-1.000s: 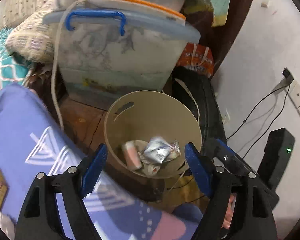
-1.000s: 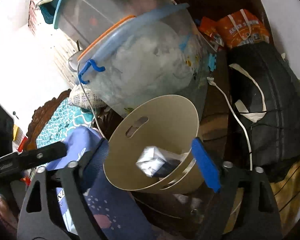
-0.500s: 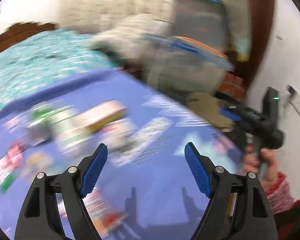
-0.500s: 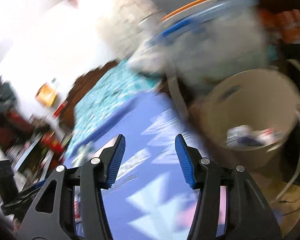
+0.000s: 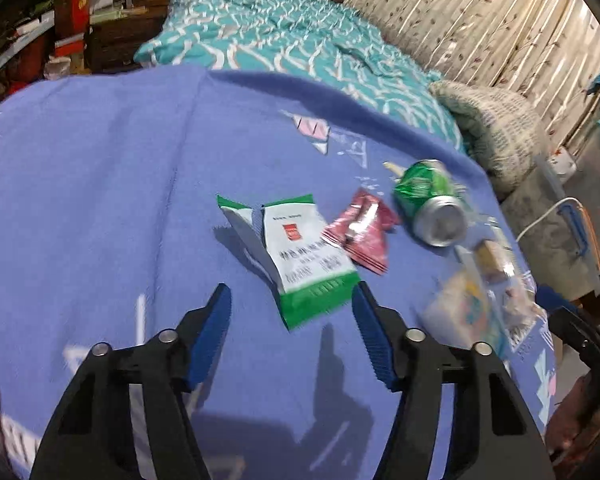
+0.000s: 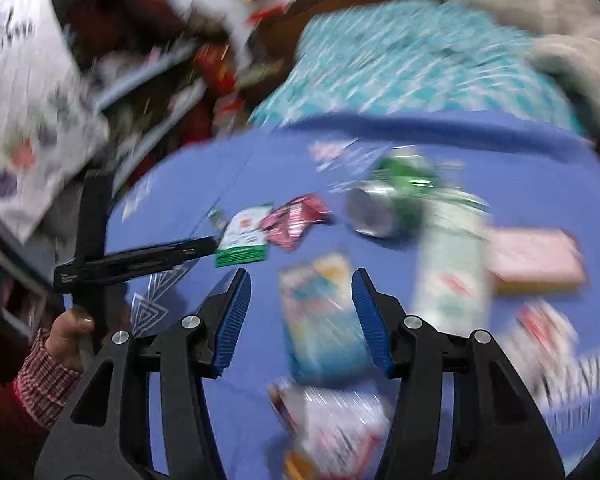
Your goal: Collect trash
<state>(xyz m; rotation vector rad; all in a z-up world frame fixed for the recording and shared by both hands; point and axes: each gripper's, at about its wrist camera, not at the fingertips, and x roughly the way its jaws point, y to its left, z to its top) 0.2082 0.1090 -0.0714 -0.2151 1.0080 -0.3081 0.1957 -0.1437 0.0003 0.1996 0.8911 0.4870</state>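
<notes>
Trash lies on a blue cloth (image 5: pixel 100 200). A white and green packet (image 5: pixel 300 256) lies just ahead of my open, empty left gripper (image 5: pixel 290 320). Beside it are a red wrapper (image 5: pixel 364 232) and a crushed green can (image 5: pixel 432 204). My right gripper (image 6: pixel 300 312) is open and empty above a blue and yellow carton (image 6: pixel 324 316); this view is blurred. The packet (image 6: pixel 244 240), wrapper (image 6: pixel 296 220) and can (image 6: pixel 388 204) show there too, farther off. The bin is out of view.
A teal patterned bedspread (image 5: pixel 292 36) lies beyond the cloth, with a curtain (image 5: pixel 480 20) and a grey cushion (image 5: pixel 496 132) at the right. More blurred packets (image 6: pixel 452 264) and a pink box (image 6: pixel 536 264) lie at the right. Cluttered shelves (image 5: pixel 28 32) stand at the left.
Both grippers have swung away from the beige bin to the blue cloth with the trash. The right gripper's jaws stand narrower than a second ago.
</notes>
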